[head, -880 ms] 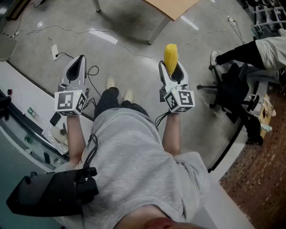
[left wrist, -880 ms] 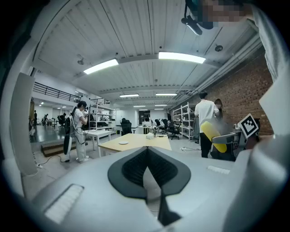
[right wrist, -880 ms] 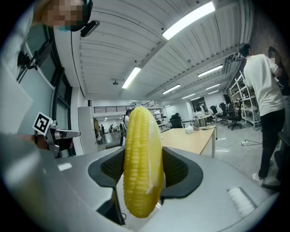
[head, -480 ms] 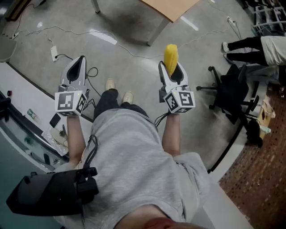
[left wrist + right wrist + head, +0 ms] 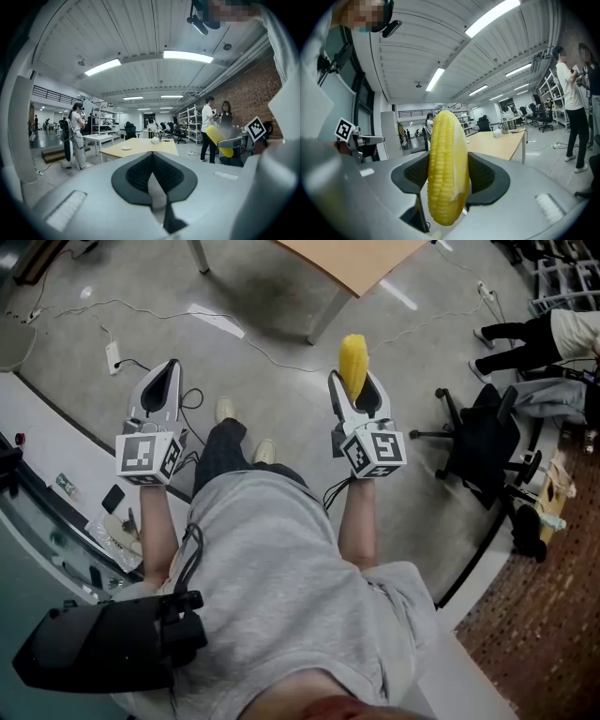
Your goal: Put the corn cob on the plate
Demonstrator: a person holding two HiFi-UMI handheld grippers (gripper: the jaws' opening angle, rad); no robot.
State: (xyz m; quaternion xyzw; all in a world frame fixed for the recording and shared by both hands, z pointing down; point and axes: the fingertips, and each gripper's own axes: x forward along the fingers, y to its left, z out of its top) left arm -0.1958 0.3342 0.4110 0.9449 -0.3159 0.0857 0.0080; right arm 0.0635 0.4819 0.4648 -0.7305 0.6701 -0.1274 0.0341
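Observation:
A yellow corn cob (image 5: 352, 360) stands upright between the jaws of my right gripper (image 5: 354, 382), which is shut on it. In the right gripper view the corn cob (image 5: 447, 164) fills the gap between the dark pads (image 5: 487, 173). My left gripper (image 5: 167, 367) is shut with nothing in it; its pads (image 5: 136, 171) meet along a line. Ahead in the left gripper view stands a wooden table (image 5: 145, 149) with a small white plate (image 5: 126, 148) on it. The table's corner (image 5: 361, 259) shows at the top of the head view.
A black office chair (image 5: 487, 432) stands to the right, near a person's legs (image 5: 525, 334). Cables and a power strip (image 5: 112, 354) lie on the concrete floor. A white counter (image 5: 47, 456) runs along the left. Several people (image 5: 206, 126) stand further off.
I have stepped toward the table, and its corner shows larger. Both grippers keep their hold and pose. The person at the right has walked further away.

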